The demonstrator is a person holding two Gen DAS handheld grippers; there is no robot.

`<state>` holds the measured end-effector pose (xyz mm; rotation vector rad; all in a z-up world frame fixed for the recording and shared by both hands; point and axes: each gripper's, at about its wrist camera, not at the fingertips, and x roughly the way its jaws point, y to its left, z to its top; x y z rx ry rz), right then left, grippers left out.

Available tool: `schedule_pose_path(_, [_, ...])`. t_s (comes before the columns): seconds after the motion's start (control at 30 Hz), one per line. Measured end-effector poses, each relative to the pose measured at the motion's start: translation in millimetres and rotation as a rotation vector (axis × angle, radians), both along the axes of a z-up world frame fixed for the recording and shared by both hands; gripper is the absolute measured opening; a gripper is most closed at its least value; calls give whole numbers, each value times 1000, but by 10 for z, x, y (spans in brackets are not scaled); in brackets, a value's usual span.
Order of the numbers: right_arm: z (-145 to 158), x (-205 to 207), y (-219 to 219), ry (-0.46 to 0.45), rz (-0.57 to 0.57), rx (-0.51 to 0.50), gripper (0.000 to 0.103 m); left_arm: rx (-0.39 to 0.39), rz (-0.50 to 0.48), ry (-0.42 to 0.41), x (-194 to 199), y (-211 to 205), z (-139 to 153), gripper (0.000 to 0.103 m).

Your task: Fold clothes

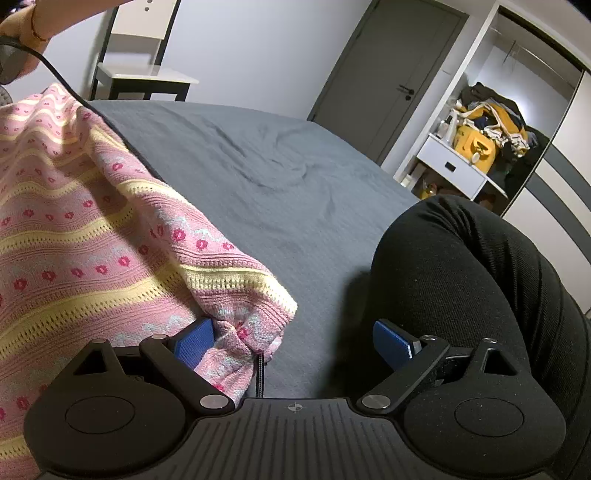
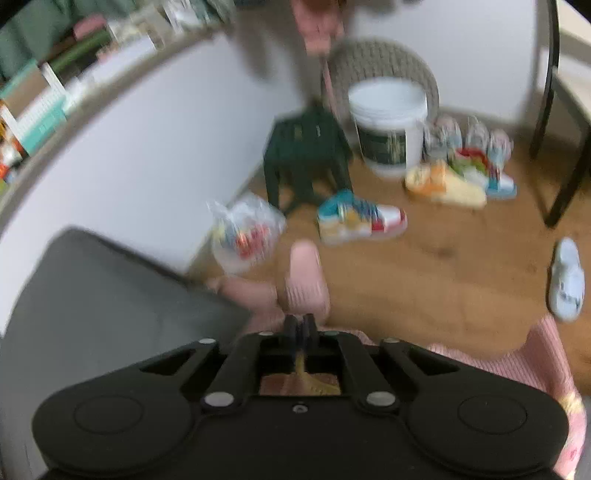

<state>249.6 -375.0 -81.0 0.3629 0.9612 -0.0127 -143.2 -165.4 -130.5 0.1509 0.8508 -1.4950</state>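
Observation:
A pink knitted sweater (image 1: 74,240) with yellow stripes and red dots hangs over the left half of the left wrist view, above the grey bed (image 1: 240,166). Its lower corner lies bunched against the left blue pad (image 1: 195,341). My left gripper (image 1: 295,341) is open, with its jaws wide apart and the cloth touching only that one pad. The right wrist view is blurred. In it my right gripper (image 2: 301,325) is shut on the pink sweater (image 2: 306,288), which sticks out past the fingertips and trails to the lower right.
A person's knee in black trousers (image 1: 461,277) rests on the bed at right. Their hand (image 1: 22,29) is at top left. Behind the bed stand a chair (image 1: 144,74), a grey door (image 1: 388,74) and an open wardrobe (image 1: 487,129). On the floor are shoes (image 2: 362,218), a white bucket (image 2: 388,125), a green stool (image 2: 306,155) and a bag (image 2: 243,232).

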Motion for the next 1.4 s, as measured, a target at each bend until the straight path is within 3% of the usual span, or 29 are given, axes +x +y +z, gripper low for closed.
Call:
schedule_pose_path(0.03, [41, -118, -94, -5, -8, 5, 49, 1, 0, 0, 3, -1, 2, 92])
schedule_pose_path(0.07, [81, -236, -188, -10, -17, 11, 56, 2, 0, -1, 5, -3, 5, 92])
schedule_pose_path(0.3, [365, -1060, -845, -47, -76, 49, 59, 13, 2, -6, 5, -8, 31, 92])
schedule_pose_path(0.43, [372, -1624, -1083, -5, -84, 79, 53, 18, 9, -17, -31, -1, 49, 93])
schedule_pose_path(0.57, [233, -2016, -970, 50, -69, 86, 52, 15, 7, -35, -47, 10, 73, 93])
schedule_pose_path(0.6, [189, -2076, -918, 63, -66, 79, 43, 14, 7, -38, -50, 19, 71, 93])
schedule_pose_path(0.63, [139, -2106, -857, 74, -59, 76, 22, 13, 8, -40, -49, 26, 69, 93])
schedule_pose_path(0.67, [94, -2139, -812, 80, -55, 74, 7, 14, 8, -42, -49, 30, 71, 93])
schedule_pose_path(0.87, [25, -2414, -972, 31, -196, 191, 6, 28, 13, -68, -72, 42, 121, 93])
schedule_pose_path(0.97, [12, -2560, -1091, 1, -290, 269, 29, 25, 7, -82, -58, 69, 162, 93])
schedule_pose_path(1.0, [30, -2616, -1114, -17, -310, 289, 43, 15, 12, -98, -54, 86, 204, 93])
schedule_pose_path(1.07, [198, -2771, -1054, -94, -278, 289, 51, -19, 32, -134, -33, 140, 329, 93])
schedule_pose_path(1.13, [404, -2984, -901, -141, -211, 239, 63, -70, 74, -150, 51, 257, 472, 93])
schedule_pose_path(1.2, [527, -3238, -693, -116, -180, 141, 78, -93, 129, -152, 216, 412, 588, 93])
schedule_pose_path(1.3, [588, -3584, -393, -113, -135, 54, 79, -83, 271, -179, 527, 677, 713, 93])
schedule_pose_path(1.4, [605, -3908, -105, -157, -157, -17, 79, -41, 509, -193, 958, 983, 754, 93])
